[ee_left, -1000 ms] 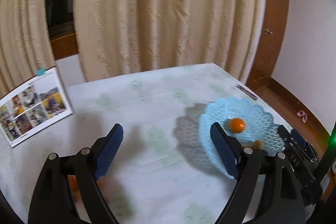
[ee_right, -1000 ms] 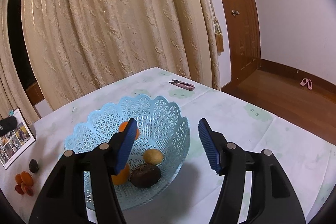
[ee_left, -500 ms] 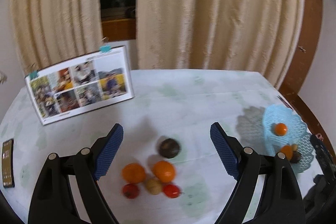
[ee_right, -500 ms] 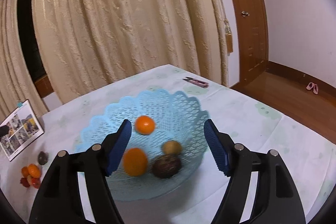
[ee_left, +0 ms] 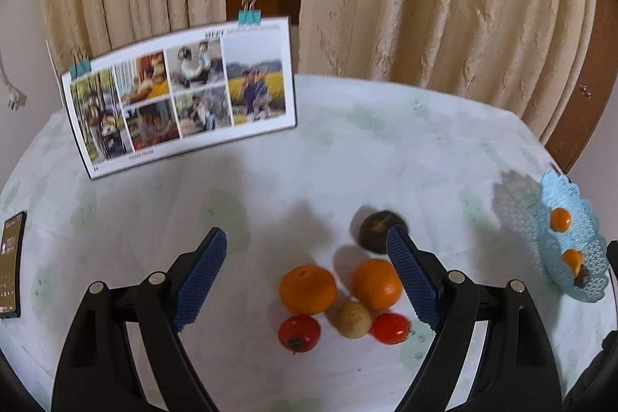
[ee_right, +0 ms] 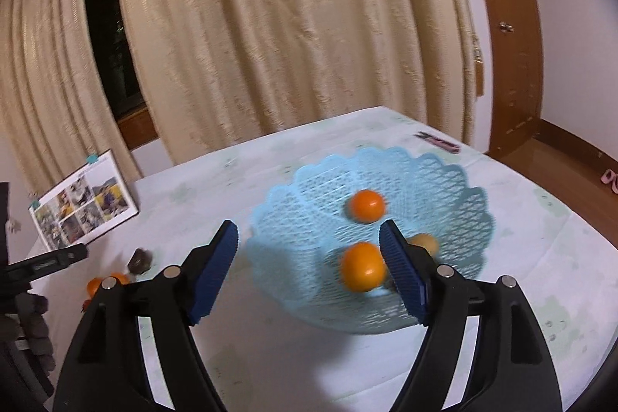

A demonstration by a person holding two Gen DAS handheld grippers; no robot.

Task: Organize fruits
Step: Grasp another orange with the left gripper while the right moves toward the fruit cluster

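Note:
My left gripper is open and empty above a cluster of loose fruit on the table: two oranges, two red tomatoes, a small tan fruit and a dark round fruit. My right gripper is open and empty, hovering at the near left edge of the light blue lattice basket. The basket holds two oranges and a tan fruit. The basket also shows at the right edge of the left wrist view.
A standing photo calendar is at the back left of the table. A dark phone lies at the left edge. A pink nail clipper lies behind the basket. Curtains hang behind the table; a wooden door is at right.
The left gripper has swung left from the basket to over the loose fruit cluster. The right gripper has shifted left, so the basket now sits right of its centre.

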